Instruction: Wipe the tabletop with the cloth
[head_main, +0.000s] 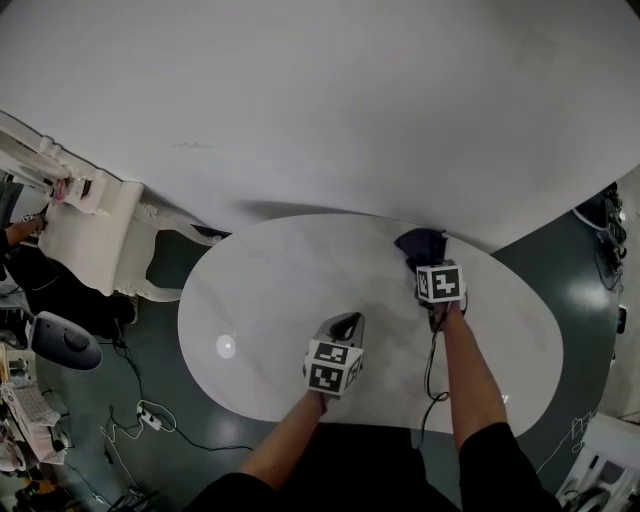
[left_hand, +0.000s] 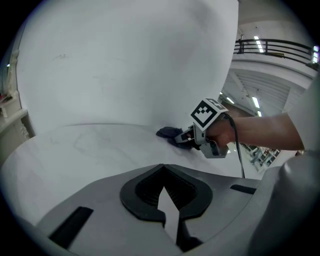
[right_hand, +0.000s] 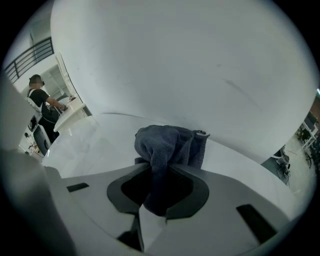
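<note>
Dark grey cloth (right_hand: 167, 145) at the far rim of an oval white surface (head_main: 270, 300).
Right tongs (right_hand: 152, 207) clenched on a fold of the cloth; the bunched remainder lies on the surface beyond their tips. Left tongs (left_hand: 167, 212) drawn together on nothing, over the surface's middle, apart from the cloth.

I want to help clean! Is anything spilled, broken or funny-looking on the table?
Nothing stands out. The white table shows no spill or damage. The dark cloth is bunched up, but only because the right hand-held gripper pinches it near the far edge. The left hand-held gripper is shut on nothing.
</note>
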